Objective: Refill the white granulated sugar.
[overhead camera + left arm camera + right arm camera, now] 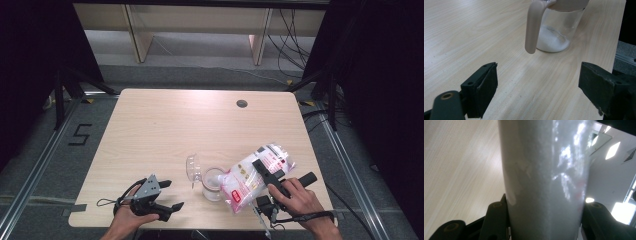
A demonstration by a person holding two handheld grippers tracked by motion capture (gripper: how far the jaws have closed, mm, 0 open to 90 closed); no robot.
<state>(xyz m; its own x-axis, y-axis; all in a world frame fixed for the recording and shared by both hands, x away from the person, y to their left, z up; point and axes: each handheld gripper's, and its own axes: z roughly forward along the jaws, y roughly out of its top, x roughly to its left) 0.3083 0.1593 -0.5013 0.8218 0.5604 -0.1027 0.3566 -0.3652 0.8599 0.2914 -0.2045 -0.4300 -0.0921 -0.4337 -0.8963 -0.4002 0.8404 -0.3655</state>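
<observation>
A pale wooden surface (165, 130) with rounded corners is seen from above, and a person's forearms enter from the bottom edge. The right gripper (264, 170) is clenched on a clear plastic bag of white granules with red and white printing (252, 177); the bag is tipped on a slant, its lower end over the mouth of a clear glass jug with a beige rim and beige handle (212, 182), which stands on the surface near the front edge, a little right of centre. A clear hinged lid (192, 169) stands open at the jug's left side. In the right gripper view, the bag (544, 182) rises as a wide whitish column between the two black jaws, which press on it from both sides, with wood grain visible to the left. The left gripper (165, 196) rests in the person's left hand (131, 216) near the front left of the surface, well apart from the jug, released and grasping nothing. In the left gripper view, its jaws stand wide apart over bare wood, and beyond them the jug (559, 27) holds a shallow layer of white granules (551, 41) at its bottom, with its beige handle (534, 26) hanging down toward the camera.
</observation>
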